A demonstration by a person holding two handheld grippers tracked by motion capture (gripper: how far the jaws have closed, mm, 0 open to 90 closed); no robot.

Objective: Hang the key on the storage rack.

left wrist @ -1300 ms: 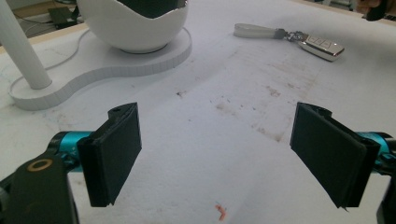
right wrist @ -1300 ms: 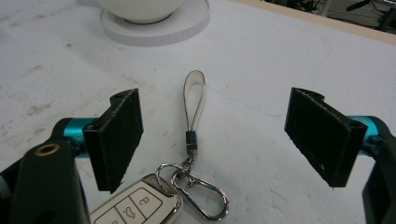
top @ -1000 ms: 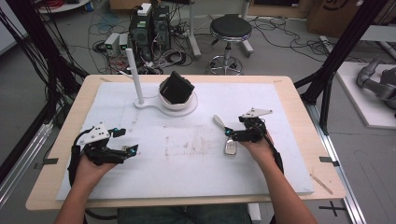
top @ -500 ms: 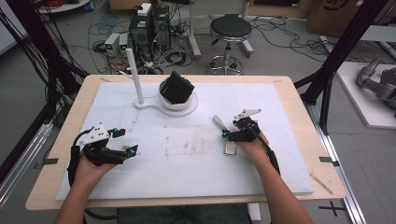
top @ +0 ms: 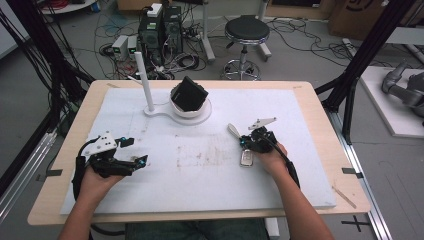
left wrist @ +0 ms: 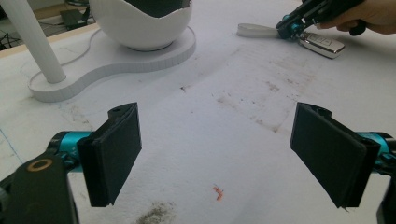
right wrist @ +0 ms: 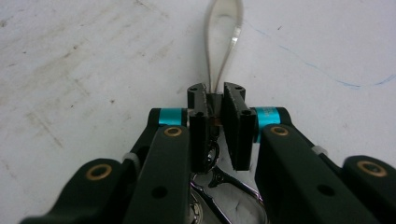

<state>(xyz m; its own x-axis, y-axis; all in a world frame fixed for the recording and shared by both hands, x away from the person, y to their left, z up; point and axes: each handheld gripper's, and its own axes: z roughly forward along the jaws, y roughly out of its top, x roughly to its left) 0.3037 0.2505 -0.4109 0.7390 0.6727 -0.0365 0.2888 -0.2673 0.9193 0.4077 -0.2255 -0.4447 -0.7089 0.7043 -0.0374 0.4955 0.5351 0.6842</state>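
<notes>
Left gripper (top: 137,161) parked at roughly 8 o'clock on the white mat (top: 300,115), jaws spread wide, nothing between them, just bare stained mat in the left gripper view. White stand (top: 177,111) with its post and the dark cube (top: 189,93) in the cup sits at 12 o'clock, well apart from both hands. Right gripper (right wrist: 215,105) at about 3 o'clock, jaws pinched nearly closed on the strap (right wrist: 223,35) right where it joins the metal ring; loop of the strap lies flat on the mat ahead of the jaws. Car key fob (top: 246,158) lies on the mat just under and behind the right gripper, touching the ring end, toward 5 o'clock of the tips. Judgement: step in hand is a pick-up of the key by its strap. To do it well: keep the pinch at the strap root so the fob hangs short, lift straight up and slowly, watch for the thin strap slipping out sideways, since the pads cover only a narrow bit of it. Keep the left one clear.
</notes>
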